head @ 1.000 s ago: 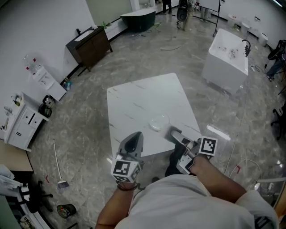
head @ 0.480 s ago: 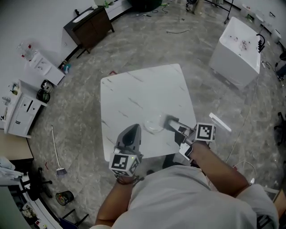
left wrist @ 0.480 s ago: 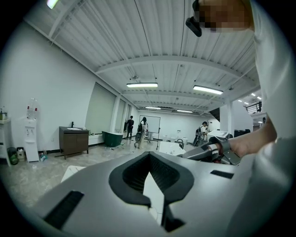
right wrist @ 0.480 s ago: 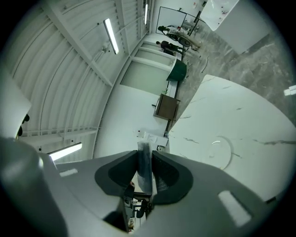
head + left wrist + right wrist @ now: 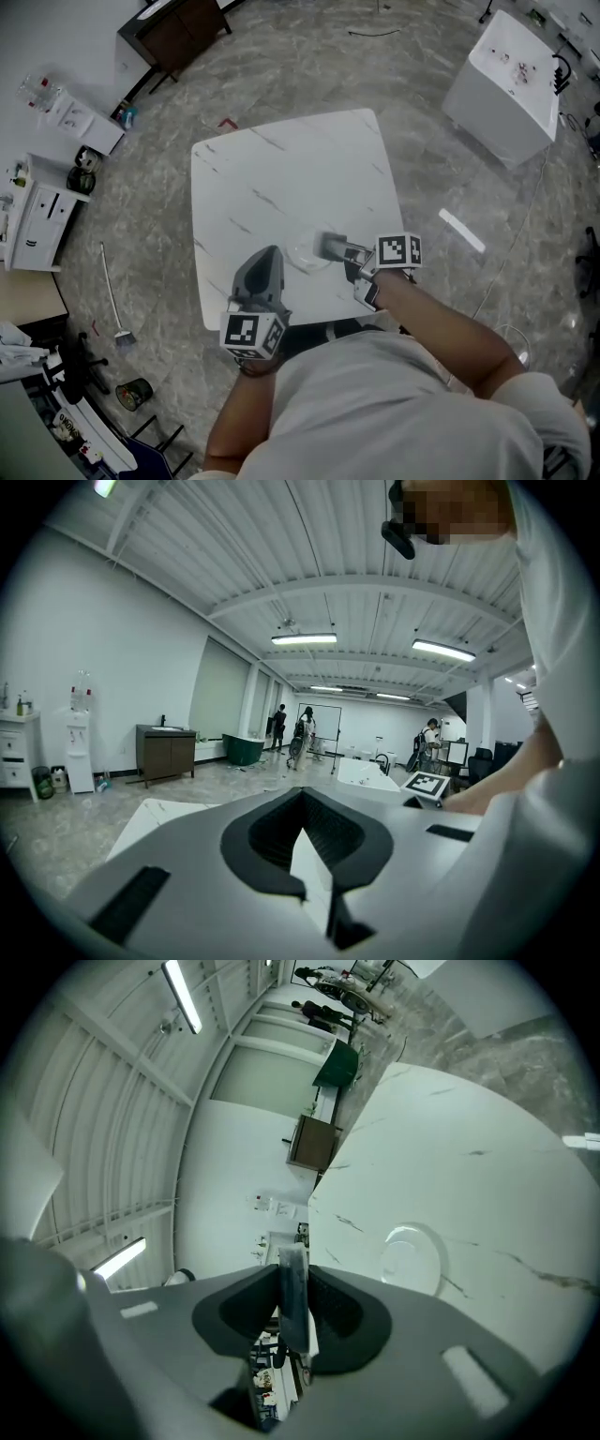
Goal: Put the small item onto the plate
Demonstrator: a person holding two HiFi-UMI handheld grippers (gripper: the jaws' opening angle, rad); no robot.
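A clear round plate [image 5: 307, 255] lies near the front edge of the white marble table [image 5: 281, 178]. My right gripper [image 5: 330, 247] hovers at the plate's right rim, shut on a thin flat grey item [image 5: 292, 1302] that stands on edge between its jaws. In the right gripper view the plate [image 5: 412, 1258] lies just ahead and to the right of the right gripper [image 5: 292, 1283]. My left gripper [image 5: 262, 264] hangs over the table's front edge, left of the plate, jaws together and holding nothing. In the left gripper view, the left gripper [image 5: 304, 834] points level across the room.
A white tub unit [image 5: 511, 80] stands on the floor at the far right and a dark cabinet [image 5: 173, 33] at the far left. A white cabinet [image 5: 33, 230] and a broom [image 5: 114, 300] are at the left. A white strip [image 5: 462, 231] lies right of the table.
My right gripper has carried the grey item leftward to the plate's rim. The head view has swung down and the table sits more central. The left gripper holds its place.
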